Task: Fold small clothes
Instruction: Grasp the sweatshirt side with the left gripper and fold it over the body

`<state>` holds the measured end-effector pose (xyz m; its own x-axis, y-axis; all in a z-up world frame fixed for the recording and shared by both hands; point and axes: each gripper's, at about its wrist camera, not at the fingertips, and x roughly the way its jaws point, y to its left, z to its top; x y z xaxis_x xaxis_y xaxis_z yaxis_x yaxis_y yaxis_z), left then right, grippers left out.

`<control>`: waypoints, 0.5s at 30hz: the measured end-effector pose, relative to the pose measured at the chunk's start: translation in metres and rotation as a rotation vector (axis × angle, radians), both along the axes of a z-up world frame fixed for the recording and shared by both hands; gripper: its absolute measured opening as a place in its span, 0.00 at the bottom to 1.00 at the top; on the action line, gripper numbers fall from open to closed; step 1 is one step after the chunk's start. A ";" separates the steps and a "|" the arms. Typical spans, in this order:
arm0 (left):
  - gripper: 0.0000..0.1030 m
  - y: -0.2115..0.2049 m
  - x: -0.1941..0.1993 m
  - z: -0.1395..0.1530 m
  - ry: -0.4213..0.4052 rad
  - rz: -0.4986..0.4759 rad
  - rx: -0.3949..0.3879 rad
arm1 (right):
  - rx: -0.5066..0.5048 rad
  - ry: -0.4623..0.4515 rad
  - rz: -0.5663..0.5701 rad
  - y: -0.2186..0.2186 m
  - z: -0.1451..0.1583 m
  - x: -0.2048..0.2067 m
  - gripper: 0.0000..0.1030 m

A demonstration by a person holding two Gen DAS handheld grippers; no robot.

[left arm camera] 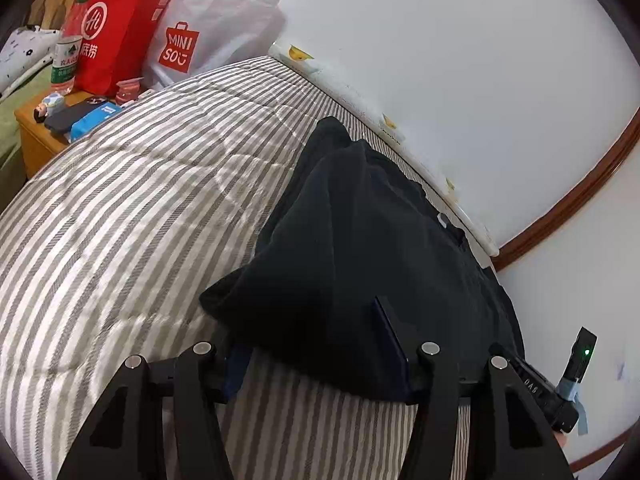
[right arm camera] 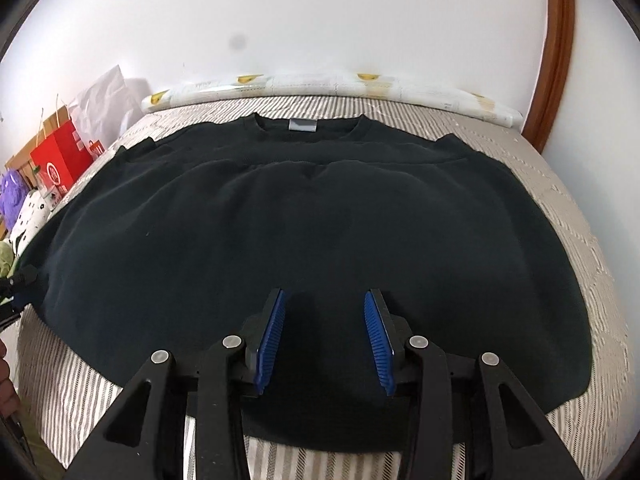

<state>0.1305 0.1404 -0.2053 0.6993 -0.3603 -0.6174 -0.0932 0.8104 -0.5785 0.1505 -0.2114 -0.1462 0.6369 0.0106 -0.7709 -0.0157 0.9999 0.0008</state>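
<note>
A black sweatshirt (right arm camera: 320, 216) lies spread on the striped bed, collar with a grey label (right arm camera: 302, 125) at the far side near the wall. My right gripper (right arm camera: 325, 336) is open, its blue pads (right arm camera: 272, 340) apart over the near hem. In the left wrist view the same sweatshirt (left arm camera: 360, 240) lies in a heap with its near corner draped over my left gripper (left arm camera: 316, 344). The left jaws stand wide apart, and the cloth covers the left pad (left arm camera: 236, 364).
The striped bed cover (left arm camera: 140, 220) stretches to the left. A wooden nightstand (left arm camera: 36, 136) holds a red bag (left arm camera: 120, 28), a white Miniso bag (left arm camera: 216, 28), a bottle (left arm camera: 66, 60) and small items. The white wall (right arm camera: 320, 20) runs along the bed's far edge.
</note>
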 end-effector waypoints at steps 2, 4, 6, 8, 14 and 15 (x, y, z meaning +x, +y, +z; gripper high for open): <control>0.51 -0.004 0.004 0.002 0.002 0.010 0.021 | -0.007 0.008 0.005 0.005 -0.006 0.005 0.41; 0.48 -0.008 0.008 0.004 0.014 0.026 0.045 | -0.030 0.006 0.009 0.012 -0.011 0.009 0.41; 0.32 -0.009 0.010 0.004 0.033 0.045 0.076 | -0.045 0.005 0.017 0.015 -0.014 0.011 0.42; 0.23 -0.008 0.011 0.008 0.038 0.046 0.079 | -0.063 0.014 0.035 0.018 -0.014 0.011 0.42; 0.14 -0.019 0.008 0.037 -0.026 0.022 0.106 | -0.089 0.022 0.068 0.021 -0.013 0.000 0.41; 0.14 -0.024 0.008 0.044 -0.042 0.014 0.118 | -0.093 0.020 0.074 0.021 -0.012 -0.005 0.41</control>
